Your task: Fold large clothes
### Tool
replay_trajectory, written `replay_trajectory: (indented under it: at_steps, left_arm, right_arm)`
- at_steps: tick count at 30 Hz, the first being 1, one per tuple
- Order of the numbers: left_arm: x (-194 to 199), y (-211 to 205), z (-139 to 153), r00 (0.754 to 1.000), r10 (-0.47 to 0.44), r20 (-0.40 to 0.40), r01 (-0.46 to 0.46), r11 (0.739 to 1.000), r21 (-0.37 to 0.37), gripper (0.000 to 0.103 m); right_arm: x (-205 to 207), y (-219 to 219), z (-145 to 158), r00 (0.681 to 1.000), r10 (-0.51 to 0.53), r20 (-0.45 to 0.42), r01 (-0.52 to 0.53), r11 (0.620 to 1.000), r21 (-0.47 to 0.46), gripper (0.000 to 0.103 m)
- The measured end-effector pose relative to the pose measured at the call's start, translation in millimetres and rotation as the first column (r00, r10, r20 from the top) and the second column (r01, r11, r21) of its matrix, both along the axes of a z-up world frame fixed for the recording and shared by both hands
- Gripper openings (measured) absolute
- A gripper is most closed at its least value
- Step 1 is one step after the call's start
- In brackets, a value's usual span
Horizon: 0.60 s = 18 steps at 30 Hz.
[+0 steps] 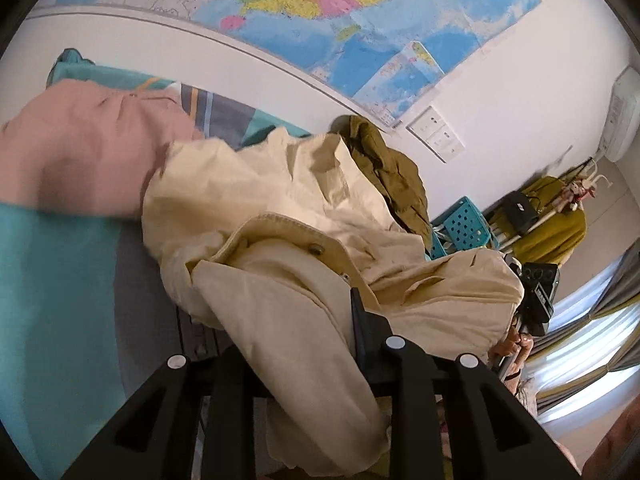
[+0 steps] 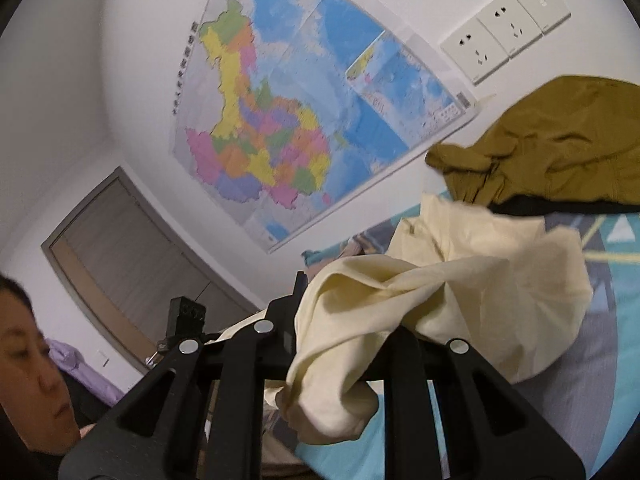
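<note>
**Ana:** Behind everything, a map [image 1: 320,12] is pinned to the white wall, and a teal-patterned bed [image 1: 52,300] fills the foreground. What lies on it, left to right?

**Ben:** At far left a pink garment [image 1: 80,152], blurred. In the middle the cream coat [image 1: 280,208], bunched and partly lifted off the bed, with one button showing. Behind it, by the wall, an olive garment [image 1: 392,168].

**Ana:** And the grippers?

**Ben:** The left gripper [image 1: 304,344] is nearly closed with a thick fold of the coat pinched between its fingers. The right gripper [image 2: 340,332] is likewise narrow, clamped on another bunch of the same cloth, which drapes over its frame.

**Ana:** How will the coat handle?

**Ben:** Soft and limp, I judge, probably moderately heavy for cloth; it sags wherever unsupported. Not fragile, not slippery. Bunched grips give little control, so I would take hold at the shoulder seams or hem corners to spread it flat.
</note>
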<state>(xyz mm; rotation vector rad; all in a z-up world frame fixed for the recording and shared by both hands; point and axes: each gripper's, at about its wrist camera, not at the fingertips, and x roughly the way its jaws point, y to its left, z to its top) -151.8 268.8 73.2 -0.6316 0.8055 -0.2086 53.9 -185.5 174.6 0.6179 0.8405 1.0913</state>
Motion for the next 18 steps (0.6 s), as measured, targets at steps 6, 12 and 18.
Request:
replay_trajectory:
  at_steps: [6,12,18]
  left_arm:
    - [38,13,14,0.999,0.036,-0.022,-0.034,0.998,0.049,0.024]
    - [84,27,17,0.996,0.072,-0.06,-0.066,0.993,0.093,0.025]
    - [120,37,15,0.992,0.087,-0.094,-0.075,0.989,0.126,0.025]
  right_arm:
    - [44,18,-8,0.999,-0.034,-0.041,0.034,0.999,-0.006,0.016]
    - [82,31,-23,0.994,-0.076,-0.084,0.073,0.996,-0.045,0.016]
    - [114,42,-38,0.987,-0.112,-0.113,0.101,0.99,-0.098,0.016]
